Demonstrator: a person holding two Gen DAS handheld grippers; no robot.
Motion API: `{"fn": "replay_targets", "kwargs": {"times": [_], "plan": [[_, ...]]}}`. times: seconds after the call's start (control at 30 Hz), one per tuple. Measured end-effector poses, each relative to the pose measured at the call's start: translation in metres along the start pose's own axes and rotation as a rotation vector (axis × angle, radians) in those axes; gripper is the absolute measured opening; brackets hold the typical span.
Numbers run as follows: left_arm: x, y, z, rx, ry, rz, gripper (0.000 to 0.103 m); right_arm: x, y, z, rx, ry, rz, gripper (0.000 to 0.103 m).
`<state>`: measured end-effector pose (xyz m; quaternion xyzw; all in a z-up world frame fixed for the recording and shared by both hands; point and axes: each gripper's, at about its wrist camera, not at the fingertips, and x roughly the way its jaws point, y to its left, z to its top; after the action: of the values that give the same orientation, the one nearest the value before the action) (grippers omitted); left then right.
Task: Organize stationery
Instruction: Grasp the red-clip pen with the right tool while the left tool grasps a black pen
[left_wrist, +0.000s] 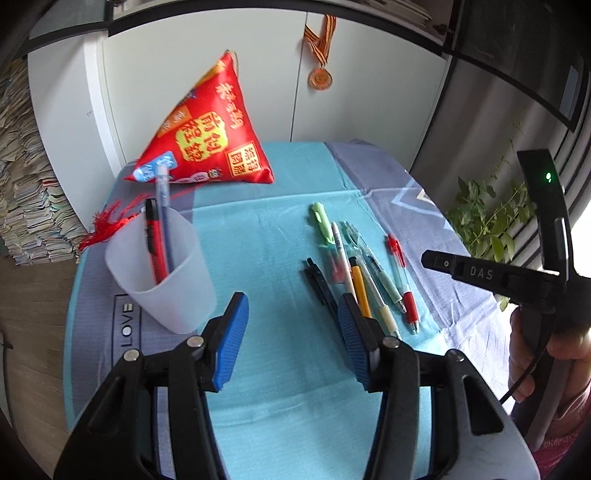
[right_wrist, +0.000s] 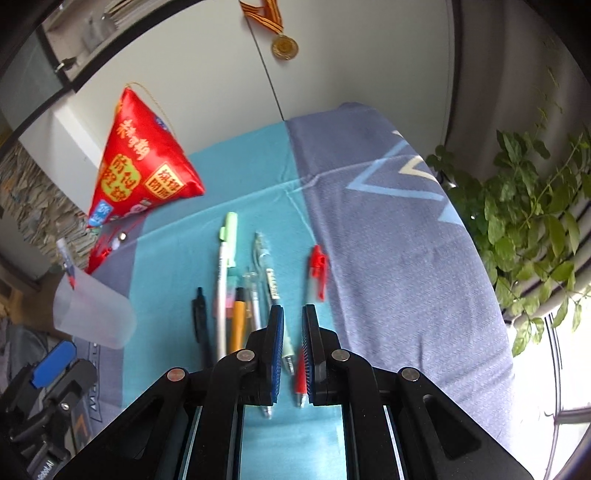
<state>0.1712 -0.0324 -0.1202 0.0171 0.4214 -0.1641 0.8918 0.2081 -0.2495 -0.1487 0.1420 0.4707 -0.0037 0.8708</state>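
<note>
Cup (left_wrist: 162, 280): two pens in | seven pens (left_wrist: 364, 273) left on cloth | left gripper (left_wrist: 293, 339) wide, empty | right gripper (right_wrist: 293, 347) narrowed, over red pen (right_wrist: 316, 273), grasp unclear

A frosted, translucent plastic cup (left_wrist: 162, 273). Glossy plastic pens (left_wrist: 364, 273) lie on matt woven cloth (left_wrist: 266, 236). Far left, a shiny satin pouch (left_wrist: 207, 129). Ribbed rubbery gripper pads (left_wrist: 232, 339).

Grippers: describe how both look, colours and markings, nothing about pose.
The left gripper has black angular linkage arms with silver rivets and ribbed blue pads. The right gripper matches. Seen from the left wrist, its black body reads "DAS", shows a green light, and trails a black cable.
</note>
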Motion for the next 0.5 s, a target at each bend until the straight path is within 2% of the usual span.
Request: {"fn": "replay_targets", "kwargs": {"times": [0.5], "plan": [[0.075, -0.021, 0.01, 0.008, 0.135, 0.003, 0.047, 0.02, -0.02, 0.013, 0.045, 0.033, 0.023, 0.009]]}}
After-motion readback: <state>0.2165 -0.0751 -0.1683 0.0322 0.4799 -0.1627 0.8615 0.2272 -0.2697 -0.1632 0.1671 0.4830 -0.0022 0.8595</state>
